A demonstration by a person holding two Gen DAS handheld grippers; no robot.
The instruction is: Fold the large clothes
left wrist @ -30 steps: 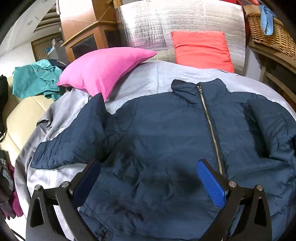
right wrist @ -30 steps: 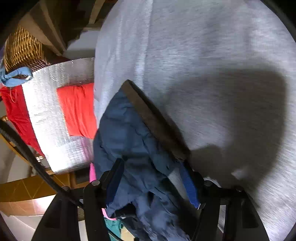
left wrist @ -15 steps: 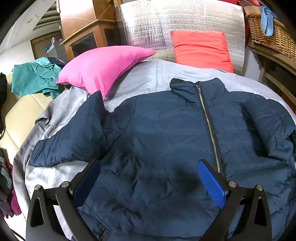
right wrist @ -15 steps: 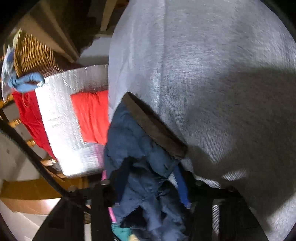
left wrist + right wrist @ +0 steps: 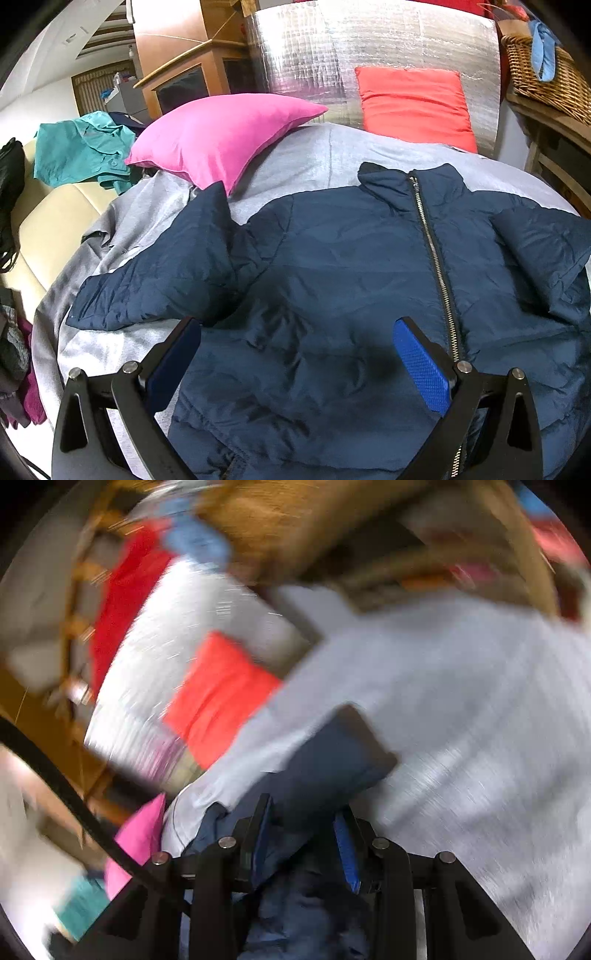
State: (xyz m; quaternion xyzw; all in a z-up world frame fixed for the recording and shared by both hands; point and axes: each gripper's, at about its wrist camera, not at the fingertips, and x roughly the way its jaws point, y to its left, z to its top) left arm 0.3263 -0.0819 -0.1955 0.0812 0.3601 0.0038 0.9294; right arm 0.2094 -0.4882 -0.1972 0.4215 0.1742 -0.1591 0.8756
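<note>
So there's this big navy blue puffer jacket with a silver zipper (image 5: 332, 280) laid out front-up on a light grey sheet (image 5: 317, 162) covering what looks like a bed, collar at the far end, zipper running down right of centre. Its left sleeve sticks out to the left across the sheet, and the right sleeve is folded in over the body on the right side. The left gripper (image 5: 297, 354) hangs over the near part of the jacket with its blue-padded fingers (image 5: 421, 362) spread wide and nothing between them, not touching the fabric as far as I can see. The right gripper (image 5: 304, 834) is a different story: that view is badly smeared, but its jaws are closing and there's a bunch of navy sleeve fabric wedged between the pads, with the dark cuff end poking out past the fingertips above the grey sheet. Container-wise, there's a woven wicker basket (image 5: 546, 74) up on a wooden shelf at the far right, with a light blue cloth (image 5: 541, 48) draped over its rim; can't tell what else is in it. At the far end a bright pink pillow (image 5: 221, 136) sits left, an orange-red cushion (image 5: 413, 103) leans on a silver quilted foil panel (image 5: 369, 48), and a teal shirt (image 5: 81, 151) is dumped on a cream sofa (image 5: 48, 218) at the left.
</note>
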